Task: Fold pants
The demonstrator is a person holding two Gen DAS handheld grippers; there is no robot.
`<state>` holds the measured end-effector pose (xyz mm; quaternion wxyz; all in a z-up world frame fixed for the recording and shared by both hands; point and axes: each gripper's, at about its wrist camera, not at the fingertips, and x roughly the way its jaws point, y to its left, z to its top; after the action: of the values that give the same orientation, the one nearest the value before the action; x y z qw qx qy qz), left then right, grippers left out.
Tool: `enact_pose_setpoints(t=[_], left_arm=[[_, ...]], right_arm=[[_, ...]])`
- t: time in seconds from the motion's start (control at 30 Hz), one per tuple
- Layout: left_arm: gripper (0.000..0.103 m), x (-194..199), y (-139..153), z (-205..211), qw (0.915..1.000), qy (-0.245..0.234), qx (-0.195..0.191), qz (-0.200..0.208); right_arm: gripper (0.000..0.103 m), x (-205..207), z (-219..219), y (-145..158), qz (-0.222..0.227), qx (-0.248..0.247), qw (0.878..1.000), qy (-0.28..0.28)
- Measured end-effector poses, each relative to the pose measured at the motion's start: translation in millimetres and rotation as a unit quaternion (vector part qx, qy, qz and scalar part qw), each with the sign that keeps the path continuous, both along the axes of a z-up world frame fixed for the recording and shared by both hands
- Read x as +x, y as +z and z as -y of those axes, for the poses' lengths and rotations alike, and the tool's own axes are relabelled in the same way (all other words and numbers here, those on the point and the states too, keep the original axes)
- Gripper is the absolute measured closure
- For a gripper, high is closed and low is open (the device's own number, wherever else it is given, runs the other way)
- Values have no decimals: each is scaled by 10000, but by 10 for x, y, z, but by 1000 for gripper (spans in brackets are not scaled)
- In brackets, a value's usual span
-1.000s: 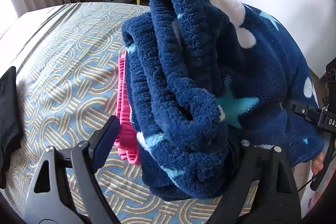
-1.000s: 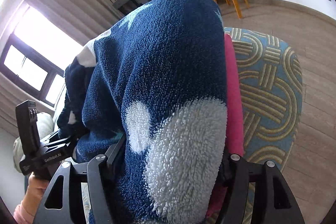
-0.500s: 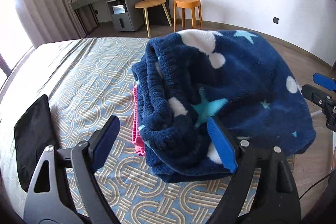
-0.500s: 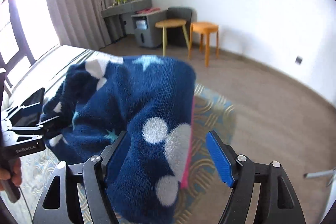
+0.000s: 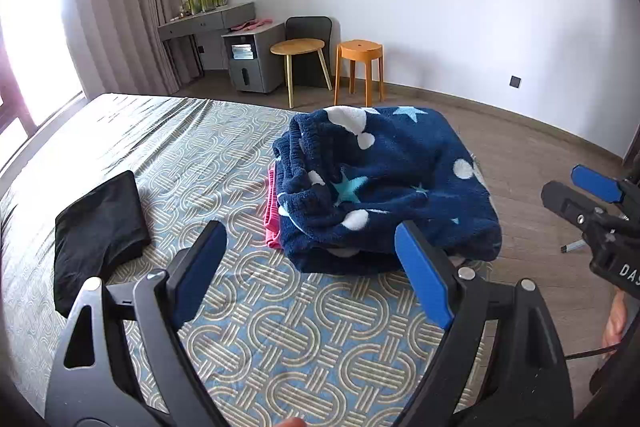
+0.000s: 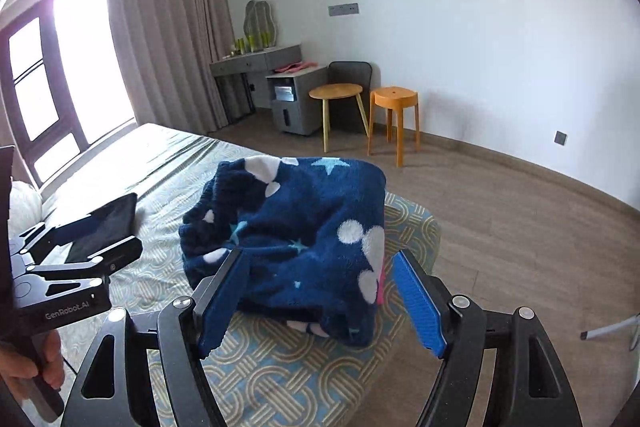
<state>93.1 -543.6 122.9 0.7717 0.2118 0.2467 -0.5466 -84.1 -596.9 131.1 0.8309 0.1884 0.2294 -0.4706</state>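
The folded navy fleece pants [image 5: 384, 187] with white dots and teal stars lie in a bundle at the bed's corner, on top of a folded pink garment [image 5: 271, 211]. They also show in the right wrist view [image 6: 296, 243], with the pink garment [image 6: 381, 287] showing at their right edge. My left gripper [image 5: 312, 267] is open and empty, pulled back above the bedspread in front of the pants. My right gripper [image 6: 320, 295] is open and empty, just short of the bundle's near edge; it also shows at the right of the left wrist view [image 5: 588, 199].
A folded black garment [image 5: 100, 223] lies on the patterned bedspread [image 5: 280, 327] to the left. The bed's corner and wooden floor [image 6: 520, 227] are right of the pants. A wooden side table [image 5: 298, 49], orange stool [image 5: 358, 51] and grey desk [image 5: 208, 23] stand at the far wall.
Both grippers let go of the navy pants and drew back. The pants, held up close a second ago, now rest on the pink garment.
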Motion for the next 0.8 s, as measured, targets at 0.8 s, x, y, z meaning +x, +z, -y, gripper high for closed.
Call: enact_pose_setpoints(t=[0.8], left_arm=[[9, -440, 118, -1412, 9983, 359, -423, 196]], right_arm=[[23, -118, -1184, 56, -346, -141, 9993, 95]])
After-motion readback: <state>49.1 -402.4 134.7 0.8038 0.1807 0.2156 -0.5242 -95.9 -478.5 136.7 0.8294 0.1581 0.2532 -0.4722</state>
